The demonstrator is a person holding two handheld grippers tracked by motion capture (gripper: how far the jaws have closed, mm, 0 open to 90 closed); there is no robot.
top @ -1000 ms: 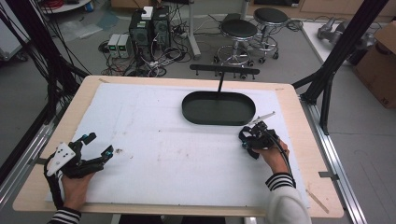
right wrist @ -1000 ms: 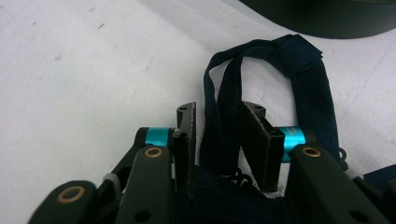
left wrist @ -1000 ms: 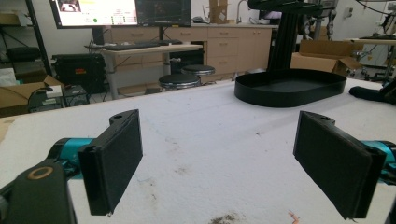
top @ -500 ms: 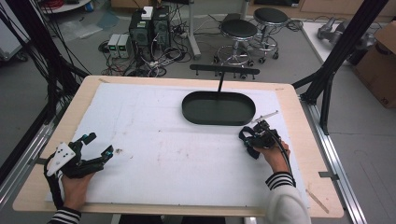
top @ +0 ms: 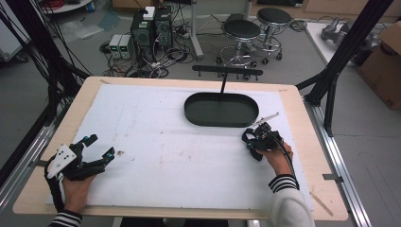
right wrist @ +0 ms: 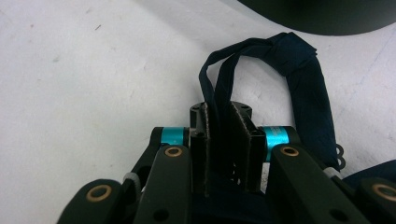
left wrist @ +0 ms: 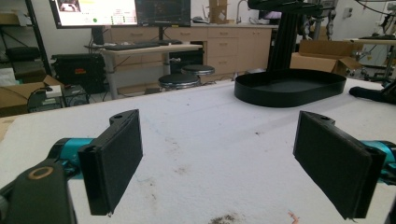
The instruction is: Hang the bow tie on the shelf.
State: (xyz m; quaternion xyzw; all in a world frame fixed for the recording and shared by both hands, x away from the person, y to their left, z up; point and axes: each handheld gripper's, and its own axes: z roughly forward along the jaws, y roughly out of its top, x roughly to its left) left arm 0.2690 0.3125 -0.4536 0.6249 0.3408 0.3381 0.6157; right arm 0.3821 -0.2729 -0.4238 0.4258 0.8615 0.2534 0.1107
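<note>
The left gripper (top: pixel 98 147) rests on the near left part of the table, jaws spread wide apart with nothing between them; in the left gripper view the two black pads (left wrist: pixel 114 161) stand well apart over bare white surface. It lies just where it did a second ago. The right gripper (top: pixel 255 140), held by the right hand (top: pixel 275 155) just in front of the tray, has its jaws closed on a dark navy strap (right wrist: pixel 285 70), whose loop rises from between the pads and curls over to the right. Compared with a second ago, this gripper has shifted slightly and the strap sits a little closer to the tray.

The table (top: pixel 293 101) is a light wooden board covered by a white sheet (top: pixel 156 123) with a few faint smudges and crumbs. A black oval tray (top: pixel 221 109) sits at the far centre-right, empty. Beyond the table are computer towers (top: pixel 151 26) with tangled cables, two round stools (top: pixel 257 26), black frame struts and a cardboard box (top: pixel 385 56) at the right.
</note>
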